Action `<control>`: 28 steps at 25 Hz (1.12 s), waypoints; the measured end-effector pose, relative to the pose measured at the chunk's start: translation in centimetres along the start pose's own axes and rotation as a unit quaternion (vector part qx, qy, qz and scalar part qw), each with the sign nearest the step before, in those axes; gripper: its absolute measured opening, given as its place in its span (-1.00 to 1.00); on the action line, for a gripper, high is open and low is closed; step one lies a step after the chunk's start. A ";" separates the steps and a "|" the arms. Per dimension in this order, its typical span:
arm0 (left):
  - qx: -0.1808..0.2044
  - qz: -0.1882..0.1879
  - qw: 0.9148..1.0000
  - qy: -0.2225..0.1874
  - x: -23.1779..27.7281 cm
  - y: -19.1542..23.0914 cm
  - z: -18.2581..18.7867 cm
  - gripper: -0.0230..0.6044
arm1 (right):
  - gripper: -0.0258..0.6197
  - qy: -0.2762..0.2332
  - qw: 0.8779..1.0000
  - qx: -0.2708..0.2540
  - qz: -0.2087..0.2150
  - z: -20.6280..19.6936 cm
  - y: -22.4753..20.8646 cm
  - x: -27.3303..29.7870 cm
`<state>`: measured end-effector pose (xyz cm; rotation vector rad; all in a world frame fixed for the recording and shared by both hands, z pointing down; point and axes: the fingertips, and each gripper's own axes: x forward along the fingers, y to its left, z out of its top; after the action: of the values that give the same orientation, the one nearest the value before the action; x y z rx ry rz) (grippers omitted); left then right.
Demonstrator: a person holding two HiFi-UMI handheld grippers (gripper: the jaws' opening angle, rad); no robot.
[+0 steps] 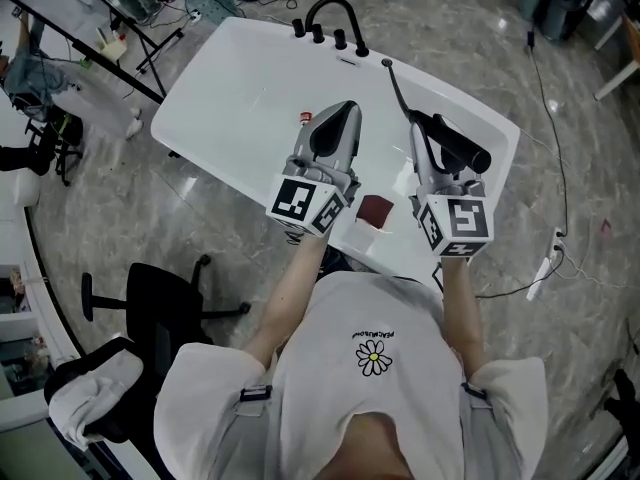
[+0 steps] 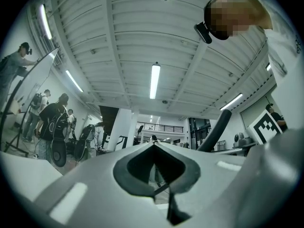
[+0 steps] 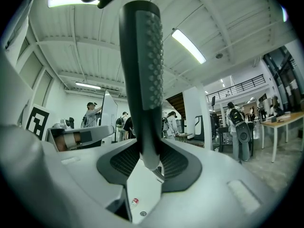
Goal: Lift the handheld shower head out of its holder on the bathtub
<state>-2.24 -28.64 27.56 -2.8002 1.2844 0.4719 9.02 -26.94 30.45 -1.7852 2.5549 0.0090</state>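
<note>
The handheld shower head [image 1: 462,146] is a black wand with a nubbed spray face [image 3: 142,56]. It hangs above the right part of the white bathtub [image 1: 230,78]. My right gripper [image 1: 428,136] is shut on its lower end [image 3: 149,163], and the wand stands up from the jaws. Its thin black hose [image 1: 398,86] runs back to the tub deck at the far rim. My left gripper [image 1: 343,111] hovers over the middle of the tub, jaws drawn together with nothing between them [image 2: 154,148]. The wand [image 2: 216,129] also shows at the right of the left gripper view.
A black arched faucet [image 1: 330,13] with several knobs sits on the far tub rim. A small red-capped item [image 1: 303,118] lies in the tub, and a dark red square [image 1: 376,209] rests on the near rim. A black office chair [image 1: 150,298] and floor cables [image 1: 545,268] flank the tub.
</note>
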 end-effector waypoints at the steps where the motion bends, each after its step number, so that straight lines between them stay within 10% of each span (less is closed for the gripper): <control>1: 0.000 0.001 1.000 -0.001 -0.1 -0.1 0.0 -0.93 | -0.45 0.000 1.000 -0.001 0.002 0.0 0.1 0.0; 28: 0.000 0.013 1.000 -0.003 -0.6 0.0 -0.6 -0.93 | -0.45 -0.011 1.000 0.003 0.010 -0.1 -0.4 -0.3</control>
<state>-2.43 -28.31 28.25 -2.7832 1.3227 0.4797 9.51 -26.78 30.53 -1.7474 2.5550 0.0220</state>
